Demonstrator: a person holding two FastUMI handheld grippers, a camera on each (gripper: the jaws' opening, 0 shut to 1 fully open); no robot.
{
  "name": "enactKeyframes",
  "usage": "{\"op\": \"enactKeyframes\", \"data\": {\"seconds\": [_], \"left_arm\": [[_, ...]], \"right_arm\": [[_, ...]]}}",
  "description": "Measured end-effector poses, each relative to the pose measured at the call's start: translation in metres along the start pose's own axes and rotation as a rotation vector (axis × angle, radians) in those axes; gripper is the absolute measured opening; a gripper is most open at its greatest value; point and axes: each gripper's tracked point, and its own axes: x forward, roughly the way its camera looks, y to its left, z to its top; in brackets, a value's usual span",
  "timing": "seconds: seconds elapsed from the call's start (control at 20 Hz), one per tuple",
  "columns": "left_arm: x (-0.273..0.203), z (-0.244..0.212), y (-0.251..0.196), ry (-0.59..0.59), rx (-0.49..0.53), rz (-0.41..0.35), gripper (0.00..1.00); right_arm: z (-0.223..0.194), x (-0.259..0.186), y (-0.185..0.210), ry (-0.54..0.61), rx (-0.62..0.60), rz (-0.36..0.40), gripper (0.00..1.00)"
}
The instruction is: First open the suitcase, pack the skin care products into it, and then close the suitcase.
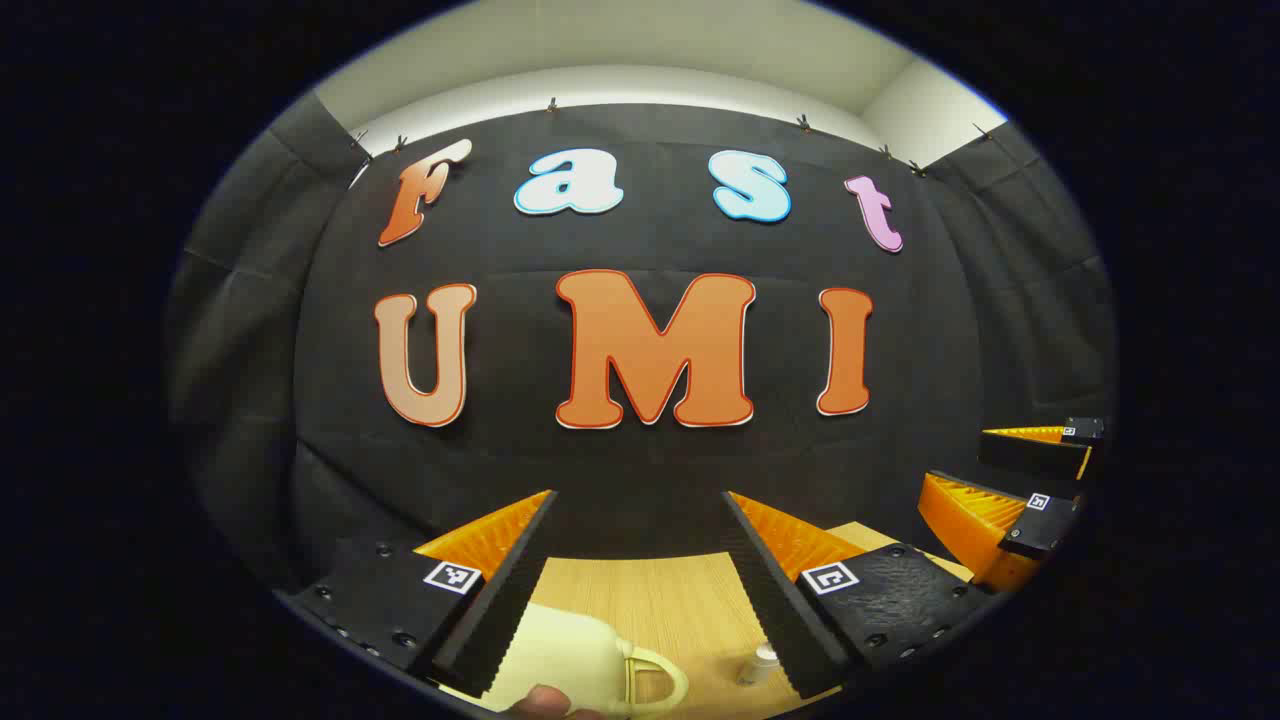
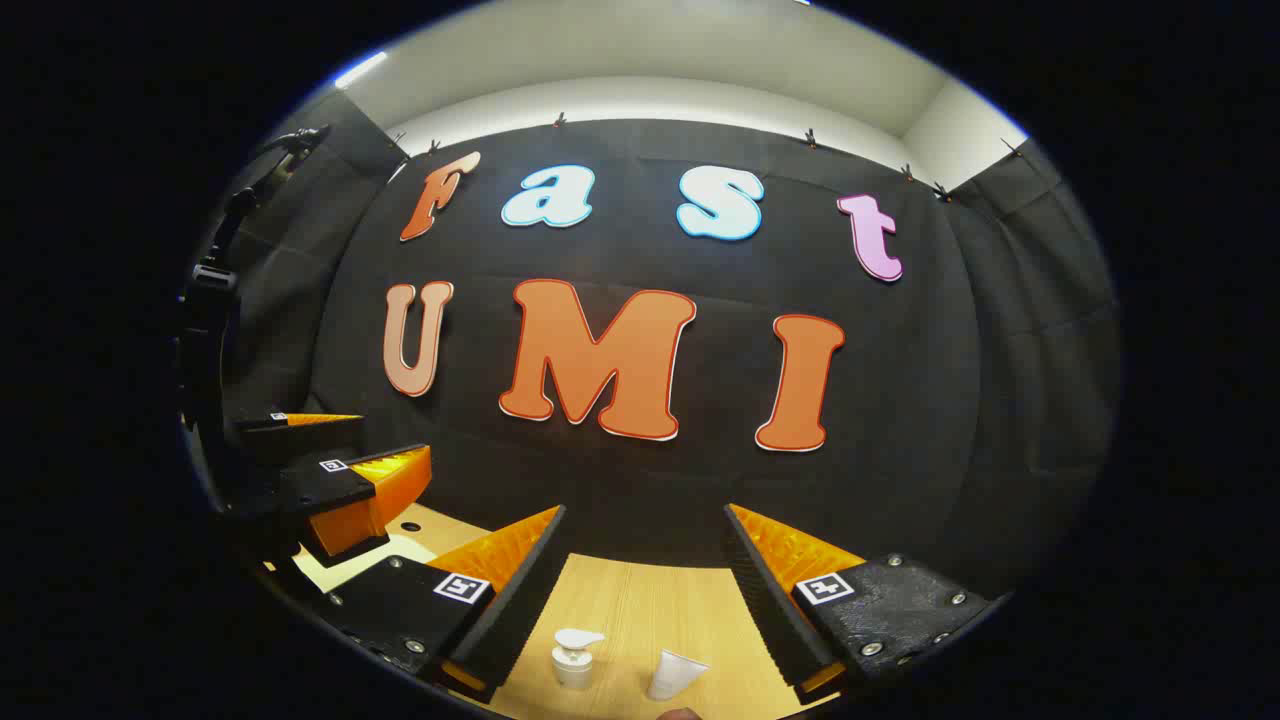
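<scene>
Both views faced the booth's black cloth wall [image 1: 640, 470], with a pale ceiling strip above it. Below the wall lay the wooden table [image 1: 650, 600], the landmark for what follows.

The cream suitcase [image 1: 560, 665] rested on the table at the near edge of the left gripper view, its rounded shell partly behind the left finger and its looped handle [image 1: 655, 680] turned toward the middle of the table. Whether its lid was up or down could not be told. A fingertip [image 1: 545, 700] showed at the very bottom edge, against the suitcase.

The left gripper [image 1: 640, 590] hung above the table with its fingers spread wide and nothing between them. In the right gripper view it stood farther off, over the table's left side [image 2: 330, 470].

The right gripper [image 2: 645, 600] was likewise released, fingers well apart and empty over the table. In the left gripper view it stood over the table's right side [image 1: 1030, 480].

A white pump bottle [image 2: 573, 655] stood upright on the table near its front edge, and just beside it stood a white tube [image 2: 675, 675], slightly tilted. In the left gripper view a small pale bottle [image 1: 762, 662] stood on the table near the suitcase handle, close to the right finger.
</scene>
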Motion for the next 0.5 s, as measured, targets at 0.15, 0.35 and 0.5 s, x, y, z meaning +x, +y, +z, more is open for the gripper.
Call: {"op": "enactKeyframes", "data": {"seconds": [0.15,0.35,0.5], "left_arm": [[0.002,0.004,0.007,-0.010,0.006,0.003,1.00],[0.003,-0.001,0.007,-0.005,0.002,0.006,1.00],[0.005,-0.001,0.008,-0.013,0.006,0.025,1.00]], "right_arm": [[-0.002,0.000,0.007,0.008,-0.008,-0.007,0.95],[-0.008,-0.002,0.006,0.022,-0.010,-0.011,0.95],[-0.007,-0.001,-0.006,0.017,-0.033,-0.035,0.95]]}}
